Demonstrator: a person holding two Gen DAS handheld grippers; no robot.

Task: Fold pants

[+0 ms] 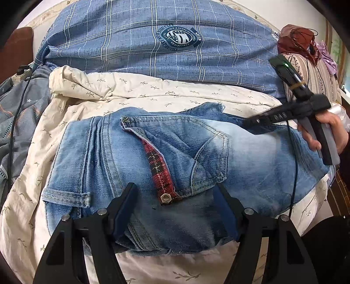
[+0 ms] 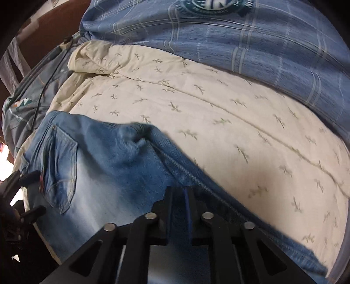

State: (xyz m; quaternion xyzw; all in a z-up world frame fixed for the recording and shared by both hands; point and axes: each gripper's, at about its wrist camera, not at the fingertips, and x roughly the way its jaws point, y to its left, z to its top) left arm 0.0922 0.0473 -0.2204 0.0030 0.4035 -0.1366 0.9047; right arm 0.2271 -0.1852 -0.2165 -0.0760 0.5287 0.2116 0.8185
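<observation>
Surface: your cream leaf-print sheet [image 1: 153,91] on the bed.
On it: jeans [image 1: 251,157]; blue plaid duvet [image 1: 131,43] beyond the jeans.

The blue plaid duvet [image 1: 153,43], lying along the far side of the bed, carries a round dark badge [image 1: 178,37] with a striped shield. White lettering rings it; only "WITH A SENSE OF" along its upper arc reads clearly. In the right wrist view the same badge [image 2: 213,5] is cut off and blurred, unreadable.
</observation>
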